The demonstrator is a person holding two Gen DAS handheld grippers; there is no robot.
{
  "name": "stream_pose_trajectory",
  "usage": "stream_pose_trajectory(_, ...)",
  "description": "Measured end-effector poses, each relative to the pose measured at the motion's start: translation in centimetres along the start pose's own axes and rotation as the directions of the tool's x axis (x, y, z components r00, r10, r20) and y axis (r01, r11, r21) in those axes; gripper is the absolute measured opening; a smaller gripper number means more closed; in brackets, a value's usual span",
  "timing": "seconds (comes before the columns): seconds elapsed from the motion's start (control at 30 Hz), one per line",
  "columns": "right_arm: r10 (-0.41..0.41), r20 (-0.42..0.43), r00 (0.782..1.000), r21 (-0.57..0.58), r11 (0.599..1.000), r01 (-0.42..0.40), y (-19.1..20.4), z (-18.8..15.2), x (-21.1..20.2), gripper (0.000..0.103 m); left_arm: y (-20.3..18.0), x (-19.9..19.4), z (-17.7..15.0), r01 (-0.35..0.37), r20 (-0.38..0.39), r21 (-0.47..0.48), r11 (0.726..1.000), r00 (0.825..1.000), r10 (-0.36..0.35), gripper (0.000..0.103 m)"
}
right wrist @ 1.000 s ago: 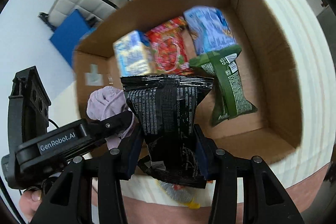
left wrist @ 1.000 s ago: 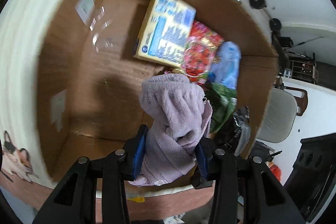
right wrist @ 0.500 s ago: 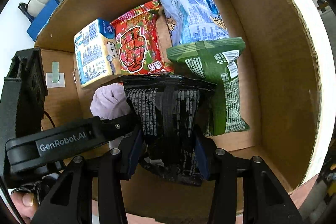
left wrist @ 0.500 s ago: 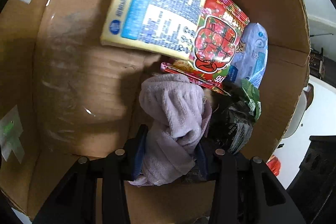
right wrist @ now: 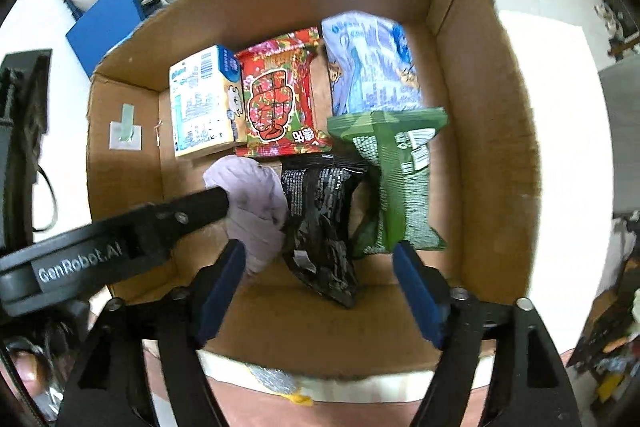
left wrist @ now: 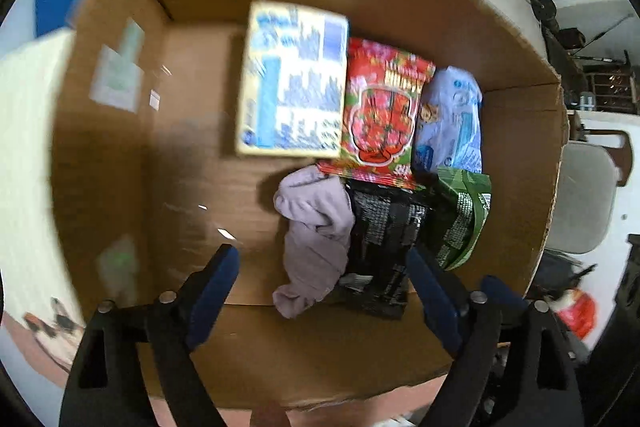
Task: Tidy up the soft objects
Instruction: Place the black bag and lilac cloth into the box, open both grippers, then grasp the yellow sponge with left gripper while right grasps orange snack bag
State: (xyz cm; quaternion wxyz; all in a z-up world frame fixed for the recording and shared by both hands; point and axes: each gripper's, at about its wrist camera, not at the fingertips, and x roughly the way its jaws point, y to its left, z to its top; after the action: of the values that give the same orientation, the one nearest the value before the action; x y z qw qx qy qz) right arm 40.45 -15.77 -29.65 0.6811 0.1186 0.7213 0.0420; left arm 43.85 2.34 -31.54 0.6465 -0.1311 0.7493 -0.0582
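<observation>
A lilac towel (left wrist: 316, 239) (right wrist: 256, 203) and a black snack bag (left wrist: 380, 243) (right wrist: 324, 219) lie side by side on the floor of a cardboard box (left wrist: 192, 155) (right wrist: 492, 147), near its front wall. My left gripper (left wrist: 322, 283) is open and empty above the towel; one of its fingers (right wrist: 188, 211) crosses the right wrist view beside the towel. My right gripper (right wrist: 320, 277) is open and empty above the black bag.
Behind them in the box lie a yellow-blue carton (left wrist: 292, 79) (right wrist: 204, 99), a red snack bag (left wrist: 380, 115) (right wrist: 280, 95), a pale blue bag (left wrist: 452, 123) (right wrist: 372, 63) and a green bag (left wrist: 460, 219) (right wrist: 400, 179). The box's left part shows bare floor.
Both grippers opened and pulled back up out of the box. The towel and the black bag now lie released on the box floor.
</observation>
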Motion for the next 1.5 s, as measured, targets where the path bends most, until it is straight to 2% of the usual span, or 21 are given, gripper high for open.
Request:
stream_pose_trajectory(0.03,-0.012,0.007,1.000,-0.017,1.000,0.012,0.1,-0.3,-0.6,0.088,-0.3,-0.7,-0.1,-0.020,0.025,0.014,1.000,1.000,0.019,0.099)
stream_pose_trajectory(0.1,-0.041,0.016,0.999,-0.045,0.998,0.041,0.2,-1.1,-1.8,0.092,-0.9,-2.3,-0.9,-0.074,0.089,0.039,0.997,0.994,0.070,0.100)
stream_pose_trajectory(0.17,-0.067,0.038,0.997,-0.076,0.995,0.070,0.4,-1.5,-2.6,0.099,-1.2,-4.0,-2.3,-0.140,0.163,0.072,0.988,0.978,0.126,0.100)
stream_pose_trajectory(0.23,-0.092,0.069,0.993,-0.103,0.990,0.099,0.5,-2.4,-3.6,0.103,-2.7,-4.8,-3.1,-0.175,0.220,0.085,0.981,0.963,0.153,0.100)
stream_pose_trajectory(0.4,-0.123,0.164,0.979,-0.130,0.981,0.145,0.5,-4.8,-6.0,0.103,-1.1,-7.6,-6.3,-0.209,0.327,0.078,0.975,0.929,0.173,0.100)
stream_pose_trajectory(0.5,-0.126,0.215,0.968,-0.122,0.981,0.154,0.2,-6.4,-7.4,0.103,-1.4,-8.3,-8.4,-0.227,0.389,0.065,0.972,0.903,0.185,0.100)
stream_pose_trajectory(0.63,-0.133,0.278,0.951,-0.116,0.978,0.171,0.2,-8.7,-9.2,0.103,-1.5,-9.8,-11.5,-0.262,0.468,0.052,0.964,0.859,0.208,0.100)
stream_pose_trajectory(0.87,-0.127,0.382,0.915,-0.104,0.978,0.179,0.0,-12.5,-12.7,0.103,-1.5,-11.8,-16.5,-0.308,0.546,0.037,0.951,0.803,0.239,0.100)
stream_pose_trajectory(0.93,-0.131,0.409,0.903,-0.106,0.976,0.190,0.0,-13.2,-13.5,0.103,-1.5,-12.3,-17.4,-0.300,0.562,0.030,0.953,0.794,0.232,0.100)
stream_pose_trajectory(1.13,-0.108,0.458,0.882,-0.115,0.977,0.179,0.1,-14.9,-15.8,0.103,-2.0,-13.8,-19.1,-0.279,0.596,0.013,0.960,0.773,0.217,0.100)
stream_pose_trajectory(1.2,-0.085,0.466,0.881,-0.111,0.982,0.153,0.0,-15.3,-16.3,0.103,-2.2,-14.2,-19.5,-0.282,0.603,0.011,0.959,0.767,0.218,0.100)
stream_pose_trajectory(1.33,-0.050,0.457,0.888,-0.123,0.985,0.119,-0.2,-15.8,-16.2,0.103,-2.5,-14.1,-20.0,-0.294,0.597,0.005,0.956,0.768,0.233,0.100)
stream_pose_trajectory(1.43,-0.010,0.413,0.911,-0.146,0.986,0.077,-0.7,-16.1,-14.4,0.103,-2.2,-12.5,-20.1,-0.308,0.555,0.005,0.951,0.792,0.254,0.100)
stream_pose_trajectory(1.47,0.010,0.382,0.924,-0.158,0.986,0.055,-0.9,-16.2,-13.3,0.103,-2.1,-11.8,-20.3,-0.309,0.538,0.002,0.951,0.802,0.259,0.100)
stream_pose_trajectory(1.5,0.024,0.353,0.935,-0.168,0.985,0.038,-1.0,-16.4,-12.3,0.103,-1.6,-10.6,-20.2,-0.298,0.505,-0.001,0.954,0.823,0.258,0.100)
